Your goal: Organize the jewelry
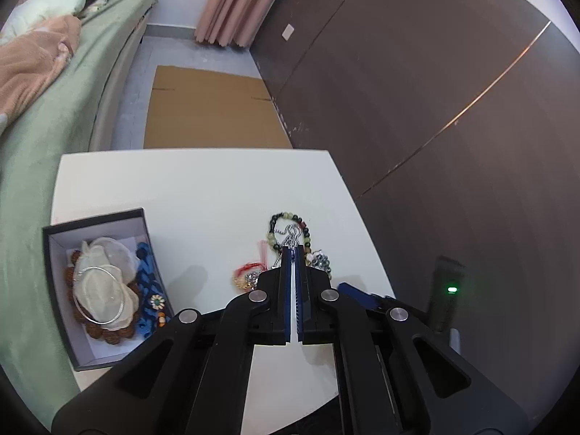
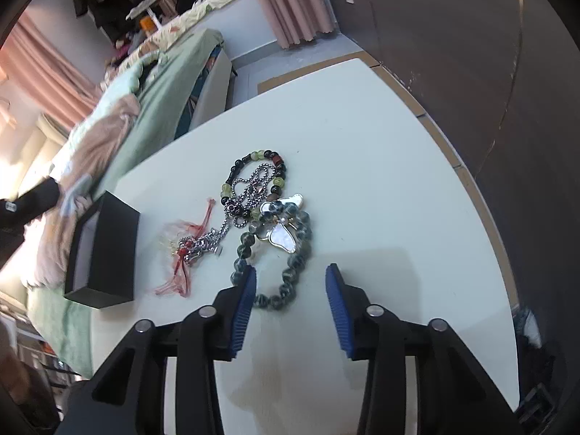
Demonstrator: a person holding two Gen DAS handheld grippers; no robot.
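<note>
A pile of jewelry lies on the white table (image 1: 203, 188): a multicolour bead bracelet (image 2: 253, 181), a silver chain (image 2: 250, 190), a dark green bead bracelet (image 2: 297, 253), a white butterfly pendant (image 2: 282, 235) and a red cord charm (image 2: 181, 250). My left gripper (image 1: 294, 250) is shut, its tips over the silver chain (image 1: 290, 235); whether it grips the chain is unclear. My right gripper (image 2: 290, 275) is open and empty, its fingers either side of the green bracelet's near end. A black box (image 1: 105, 286) at left holds a silver bangle (image 1: 99, 295), white pouch, brown beads and blue pieces.
A bed with green sheet (image 1: 43, 137) runs along the table's left side. A dark wardrobe wall (image 1: 435, 108) stands to the right. Cardboard (image 1: 210, 108) lies on the floor beyond the table. The black box also shows in the right wrist view (image 2: 105, 250).
</note>
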